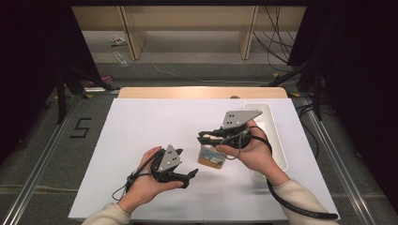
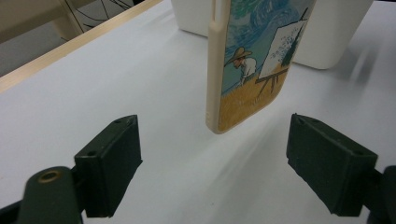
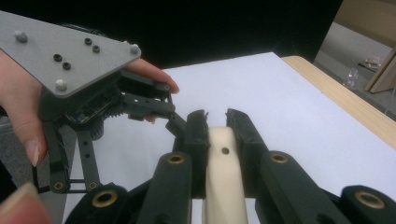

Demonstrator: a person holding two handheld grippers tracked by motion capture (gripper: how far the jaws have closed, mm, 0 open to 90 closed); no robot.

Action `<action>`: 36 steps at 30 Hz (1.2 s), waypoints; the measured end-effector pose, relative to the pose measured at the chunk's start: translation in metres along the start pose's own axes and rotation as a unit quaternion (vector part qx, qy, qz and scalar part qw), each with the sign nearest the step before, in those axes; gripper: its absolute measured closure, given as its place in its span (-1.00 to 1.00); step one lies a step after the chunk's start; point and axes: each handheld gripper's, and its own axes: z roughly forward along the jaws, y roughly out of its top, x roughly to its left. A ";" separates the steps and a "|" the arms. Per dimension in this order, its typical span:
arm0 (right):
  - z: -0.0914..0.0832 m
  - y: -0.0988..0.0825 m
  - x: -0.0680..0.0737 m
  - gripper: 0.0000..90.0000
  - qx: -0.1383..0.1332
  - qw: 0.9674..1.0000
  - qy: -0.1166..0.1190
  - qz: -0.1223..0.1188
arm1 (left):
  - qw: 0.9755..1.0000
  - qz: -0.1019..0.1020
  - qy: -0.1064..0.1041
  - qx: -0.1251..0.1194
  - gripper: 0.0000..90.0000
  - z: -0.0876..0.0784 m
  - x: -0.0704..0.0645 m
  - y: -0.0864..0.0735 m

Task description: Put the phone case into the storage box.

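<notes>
Left gripper [image 1: 191, 174], low over the white table [image 1: 141, 140], jaws apart with nothing between them, pointed toward the phone case [image 1: 211, 157]. Case hanging upright just beyond those jaws, clear of the tabletop, painted side showing a painter at an easel. Right gripper [image 1: 202, 136] clamped on the case's cream edge from above. White tray [image 1: 277, 136] behind, at the table's right edge.

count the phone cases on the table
1: the phone case hangs edge-up above the white table, clamped in the right gripper, ahead of the open left gripper. The white tray may hide more.
</notes>
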 end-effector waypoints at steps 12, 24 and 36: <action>0.001 0.002 0.003 0.77 0.003 1.000 0.006 -0.003 | 0.999 0.019 -0.037 0.001 -0.53 0.011 0.002 0.011; 0.002 0.003 0.004 0.77 0.003 1.000 0.012 -0.002 | 0.997 0.039 -0.061 0.008 -0.45 0.027 0.008 0.011; 0.002 0.003 0.005 0.77 0.001 1.000 0.019 0.000 | 0.995 0.049 -0.090 0.007 -0.23 0.042 0.005 0.009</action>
